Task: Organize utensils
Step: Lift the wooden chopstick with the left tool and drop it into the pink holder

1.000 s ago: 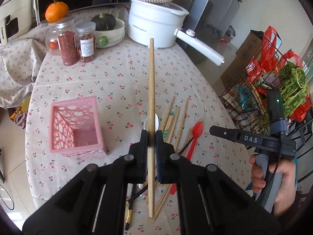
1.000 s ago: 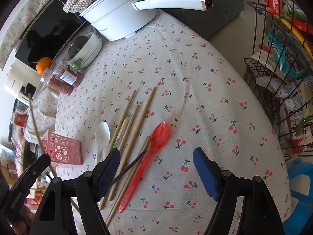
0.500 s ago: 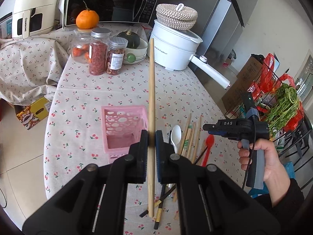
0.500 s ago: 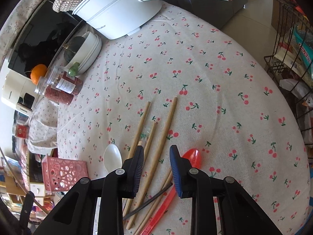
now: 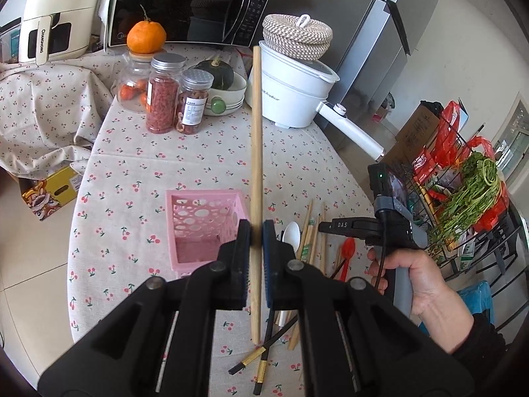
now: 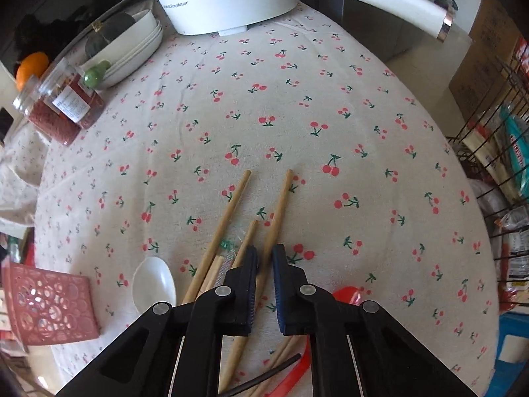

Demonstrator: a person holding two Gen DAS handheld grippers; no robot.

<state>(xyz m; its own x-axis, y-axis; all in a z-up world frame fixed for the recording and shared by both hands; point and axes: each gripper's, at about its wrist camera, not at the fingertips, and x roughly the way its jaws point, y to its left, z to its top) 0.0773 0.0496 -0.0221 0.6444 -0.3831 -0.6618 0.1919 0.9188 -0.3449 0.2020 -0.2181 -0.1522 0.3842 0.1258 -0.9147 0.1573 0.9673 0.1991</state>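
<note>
My left gripper (image 5: 256,231) is shut on a long wooden chopstick (image 5: 256,139) and holds it upright above the table, just right of the pink perforated basket (image 5: 201,228). My right gripper (image 6: 264,258) is shut on a wooden chopstick (image 6: 279,205) that lies in the pile on the cloth. It also shows in the left wrist view (image 5: 334,226). Beside it lie more wooden chopsticks (image 6: 228,221), a white spoon (image 6: 155,281), a red spoon (image 6: 347,296) and black chopsticks (image 5: 261,360). The basket shows at the lower left of the right wrist view (image 6: 46,307).
A white electric pot (image 5: 294,96) with a long handle, spice jars (image 5: 163,99), a bowl with a squash (image 5: 224,89), an orange (image 5: 145,37) and a microwave (image 5: 185,6) stand at the back. A wire rack with greens (image 5: 469,205) stands right of the table.
My left gripper has lifted and drawn back with its chopstick, now beside the basket. My right gripper has closed from wide open and lowered onto a chopstick in the pile.
</note>
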